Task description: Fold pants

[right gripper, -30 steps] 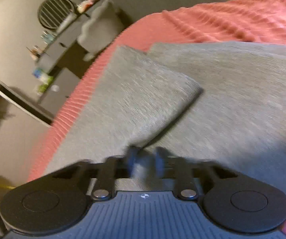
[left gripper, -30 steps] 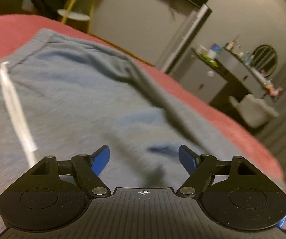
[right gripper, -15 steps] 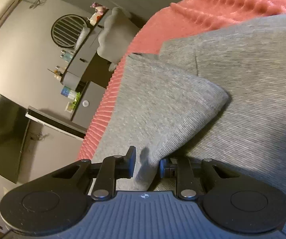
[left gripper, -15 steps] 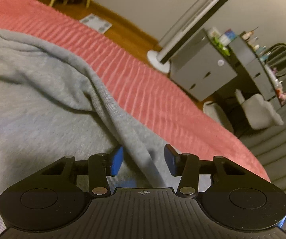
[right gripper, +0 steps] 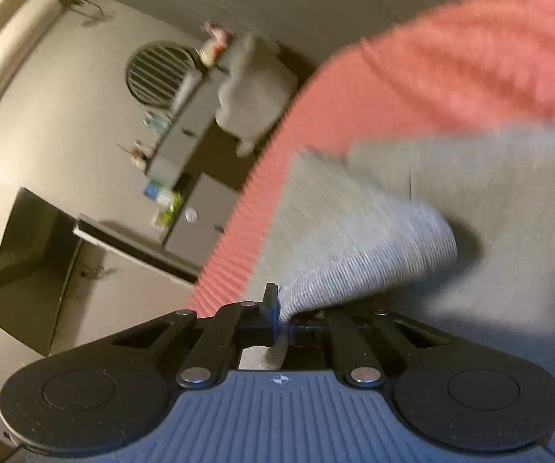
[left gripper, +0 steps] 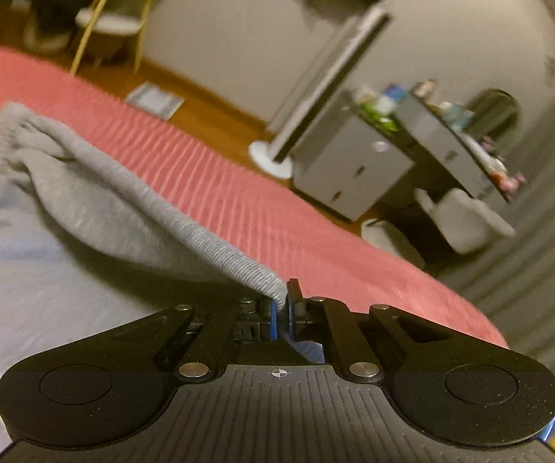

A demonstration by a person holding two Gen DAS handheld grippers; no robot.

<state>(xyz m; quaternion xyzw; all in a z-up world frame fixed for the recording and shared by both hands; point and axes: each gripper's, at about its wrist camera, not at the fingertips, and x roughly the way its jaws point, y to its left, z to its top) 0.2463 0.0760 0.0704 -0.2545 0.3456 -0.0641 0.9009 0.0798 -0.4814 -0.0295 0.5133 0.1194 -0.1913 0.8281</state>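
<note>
Grey pants (left gripper: 84, 208) lie on a red ribbed bedspread (left gripper: 239, 193). My left gripper (left gripper: 283, 305) is shut on a raised edge of the pants, which stretches up and left from the jaws toward the waistband. In the right wrist view the pants (right gripper: 489, 231) cover the bed (right gripper: 451, 77). My right gripper (right gripper: 283, 314) is shut on a lifted leg end (right gripper: 354, 239), which curls over the layer below.
Past the bed's edge stand a grey drawer unit (left gripper: 354, 162) with small items on top, a dark desk (left gripper: 451, 146), a pale chair (left gripper: 462, 216) and a white-based stand (left gripper: 273, 158). A yellow-legged chair (left gripper: 107, 23) stands far left.
Both grippers have closed on the fabric; the left was open a second ago. Both have lifted their pinched edges off the bed.
</note>
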